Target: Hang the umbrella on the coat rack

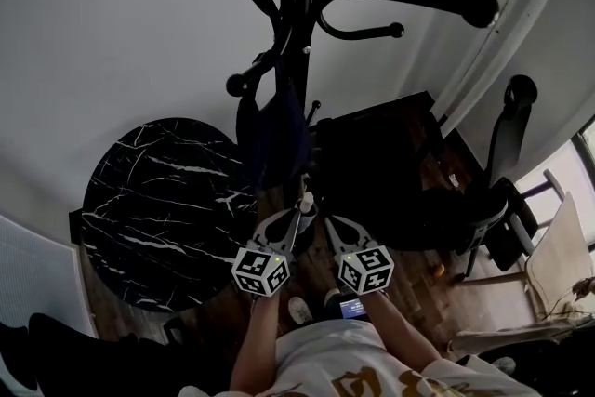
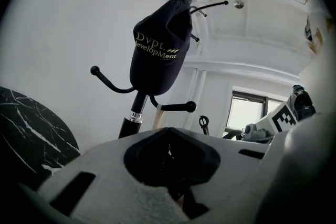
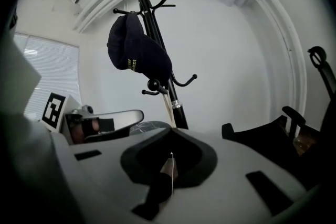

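Observation:
A black coat rack (image 1: pixel 296 14) stands in front of me, and a navy cap (image 1: pixel 270 139) with pale lettering hangs on one of its lower hooks. No umbrella shows clearly. A thin pale stick (image 2: pixel 154 115) sits beside the pole (image 2: pixel 131 123) under a hook, and I cannot tell what it is. The stick (image 3: pixel 168 108) and cap (image 3: pixel 137 52) also appear in the right gripper view. My left gripper (image 1: pixel 296 217) and right gripper (image 1: pixel 332 220) are side by side, low down, pointing at the pole. On both, the jaws meet at the tips (image 2: pixel 168 129) (image 3: pixel 171 130). Something dark lies in the hollow behind the tips.
A round black marble table (image 1: pixel 158 209) stands left of the rack. Dark furniture (image 1: pixel 390 163) and a black chair (image 1: pixel 502 163) fill the right side, with a pale chair (image 1: pixel 558 256) beyond them. A white wall is behind the rack. A person's arms and shirt are at the bottom.

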Motion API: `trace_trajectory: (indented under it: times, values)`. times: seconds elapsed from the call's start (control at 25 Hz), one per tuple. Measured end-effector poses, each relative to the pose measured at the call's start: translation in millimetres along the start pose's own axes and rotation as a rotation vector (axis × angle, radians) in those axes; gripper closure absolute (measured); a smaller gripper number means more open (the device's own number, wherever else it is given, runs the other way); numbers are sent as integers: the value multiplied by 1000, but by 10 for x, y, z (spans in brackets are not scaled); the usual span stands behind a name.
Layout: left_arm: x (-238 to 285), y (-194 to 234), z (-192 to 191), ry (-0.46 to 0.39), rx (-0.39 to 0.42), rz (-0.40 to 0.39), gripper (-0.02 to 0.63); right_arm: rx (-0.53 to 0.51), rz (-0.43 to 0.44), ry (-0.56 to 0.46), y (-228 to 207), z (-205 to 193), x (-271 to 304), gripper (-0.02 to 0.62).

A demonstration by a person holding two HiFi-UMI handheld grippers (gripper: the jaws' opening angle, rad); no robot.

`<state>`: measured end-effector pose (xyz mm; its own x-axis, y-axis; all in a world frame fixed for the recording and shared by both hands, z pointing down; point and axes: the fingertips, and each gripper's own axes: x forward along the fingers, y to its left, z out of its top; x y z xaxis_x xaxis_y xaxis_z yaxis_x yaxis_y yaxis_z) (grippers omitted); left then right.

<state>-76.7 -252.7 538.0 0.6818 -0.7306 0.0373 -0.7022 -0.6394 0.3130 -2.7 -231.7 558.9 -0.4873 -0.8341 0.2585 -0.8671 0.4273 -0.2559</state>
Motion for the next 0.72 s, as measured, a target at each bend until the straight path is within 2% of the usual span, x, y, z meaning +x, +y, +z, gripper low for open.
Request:
trace_trajectory:
  times: [0.4, 0.56, 0.72]
  values:
    - [-232, -311, -104, 69, 97, 118, 586, -92, 51, -32, 109, 47, -388, 584]
    - [-362, -463, -108, 63, 110, 165, 586, -89, 65, -38, 100, 26, -631, 583]
    - [-500, -708, -87, 31, 77, 171, 586, -81, 91, -51, 122, 45, -902, 584]
